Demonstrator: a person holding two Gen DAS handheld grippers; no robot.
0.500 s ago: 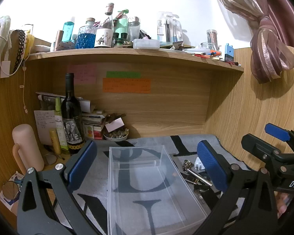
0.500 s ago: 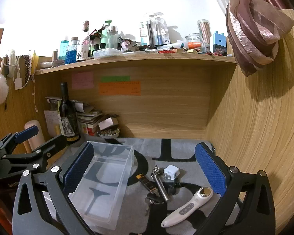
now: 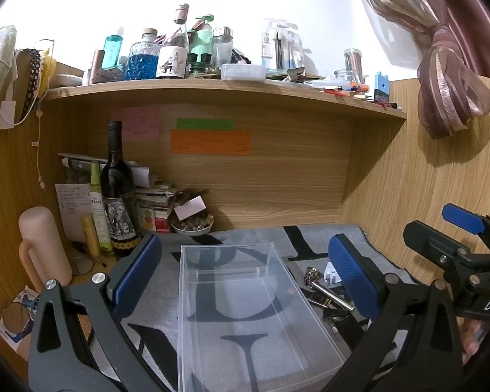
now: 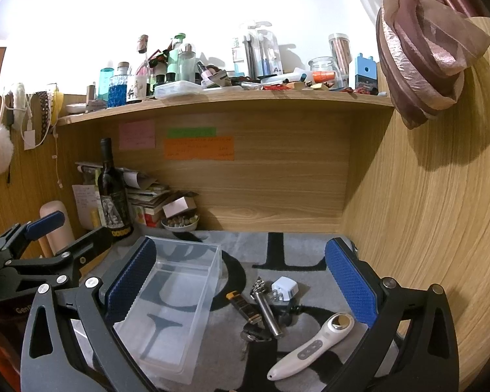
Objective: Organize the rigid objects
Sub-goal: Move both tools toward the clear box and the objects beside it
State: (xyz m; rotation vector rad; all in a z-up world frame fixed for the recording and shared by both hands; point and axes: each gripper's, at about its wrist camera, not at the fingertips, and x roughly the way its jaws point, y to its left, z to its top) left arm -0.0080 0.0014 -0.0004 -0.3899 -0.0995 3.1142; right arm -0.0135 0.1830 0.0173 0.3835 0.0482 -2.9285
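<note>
Clear rectangular plastic box (empty); both grippers' ribbed blue jaws apart.

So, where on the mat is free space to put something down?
Bare mat lies behind the white plug, up to the back panel, and the clear box is empty. Crowded: the small items between box and white handheld device, and the back-left corner around the wine bottle.

Two wrist cams are looking fwd & slightly down along their fingers into a desk nook, close above the mat. Left cam is sitting over the clear bin; both are sharing bin, bottle & shelf.
</note>
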